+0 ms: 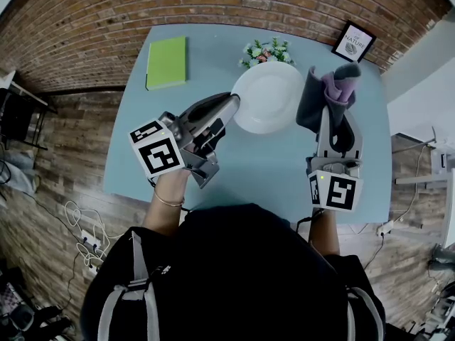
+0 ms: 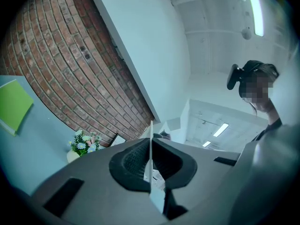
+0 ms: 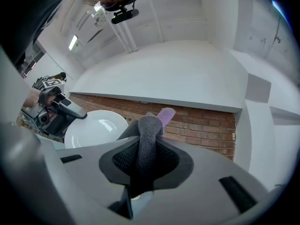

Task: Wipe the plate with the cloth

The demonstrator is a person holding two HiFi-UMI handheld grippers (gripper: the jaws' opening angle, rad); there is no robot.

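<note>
In the head view, the left hand-held gripper pinched the white plate by its rim over the blue desk, and the right hand-held gripper clutched the grey-and-purple cloth just beside the plate. In the left gripper view, the jaws were closed on the plate's thin edge. In the right gripper view, the jaws were clamped on the cloth, with the plate off to the left.

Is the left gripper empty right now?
No, the left gripper is shut on the thin rim of the plate, seen edge-on between its jaws.
</note>
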